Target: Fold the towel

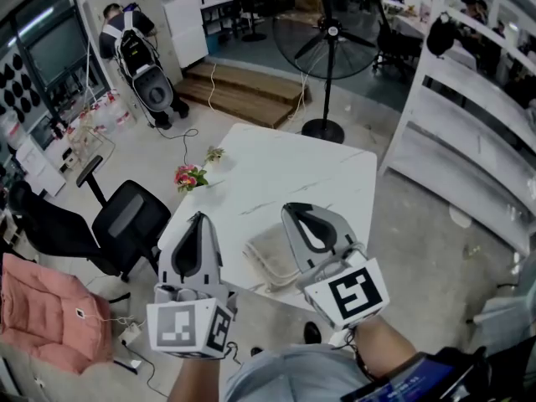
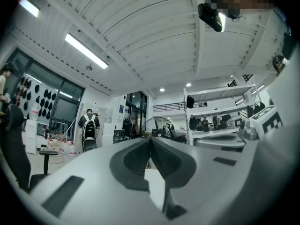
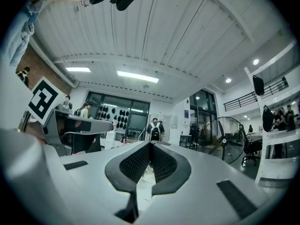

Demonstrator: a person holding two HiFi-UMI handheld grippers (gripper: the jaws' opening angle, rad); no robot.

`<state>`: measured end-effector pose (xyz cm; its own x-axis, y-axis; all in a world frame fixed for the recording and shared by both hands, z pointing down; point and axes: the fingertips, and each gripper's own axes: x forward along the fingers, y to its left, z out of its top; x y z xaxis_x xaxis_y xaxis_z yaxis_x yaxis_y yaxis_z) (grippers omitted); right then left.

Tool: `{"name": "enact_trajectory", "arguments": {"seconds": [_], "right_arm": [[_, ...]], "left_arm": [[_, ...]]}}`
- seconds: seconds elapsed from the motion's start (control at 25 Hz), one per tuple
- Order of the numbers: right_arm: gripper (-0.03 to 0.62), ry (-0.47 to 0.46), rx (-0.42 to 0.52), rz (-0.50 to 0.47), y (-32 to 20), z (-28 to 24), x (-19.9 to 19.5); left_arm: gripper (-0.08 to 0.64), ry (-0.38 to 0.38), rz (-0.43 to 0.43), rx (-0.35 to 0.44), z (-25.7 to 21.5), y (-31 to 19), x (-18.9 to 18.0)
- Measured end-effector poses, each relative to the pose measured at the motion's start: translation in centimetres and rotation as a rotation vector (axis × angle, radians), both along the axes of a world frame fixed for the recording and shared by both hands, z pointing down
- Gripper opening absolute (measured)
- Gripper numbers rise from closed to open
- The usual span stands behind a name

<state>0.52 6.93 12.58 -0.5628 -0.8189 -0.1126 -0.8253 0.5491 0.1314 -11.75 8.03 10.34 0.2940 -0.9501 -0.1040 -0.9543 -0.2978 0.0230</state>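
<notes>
Beige towel (image 1: 268,260) lies beside the right gripper (image 1: 293,209).

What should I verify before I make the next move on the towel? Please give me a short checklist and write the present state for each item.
1. Nothing is caught in the left tongs: ok, shut and empty.
2. Nothing is caught in the right tongs: ok, shut and empty.
3. Tongs opened for a grasp: not ok, both are shut.
4. The beige cloth towel lies on the white marble-pattern table: ok, near the front edge, between both tongs.
5. The small pink flower bunch stands apart from the towel: ok.
6. How many folds the towel already has: cannot tell, as the right tongs cover part of it.
</notes>
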Motion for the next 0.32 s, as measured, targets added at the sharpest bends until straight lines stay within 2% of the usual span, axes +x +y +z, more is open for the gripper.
{"name": "enact_trajectory", "arguments": {"seconds": [0.32], "right_arm": [[0.012,-0.003,0.001,0.000,-0.59,0.21,-0.36]], "left_arm": [[0.008,-0.004,0.003,-0.007,0.43,-0.72,-0.15]]}}
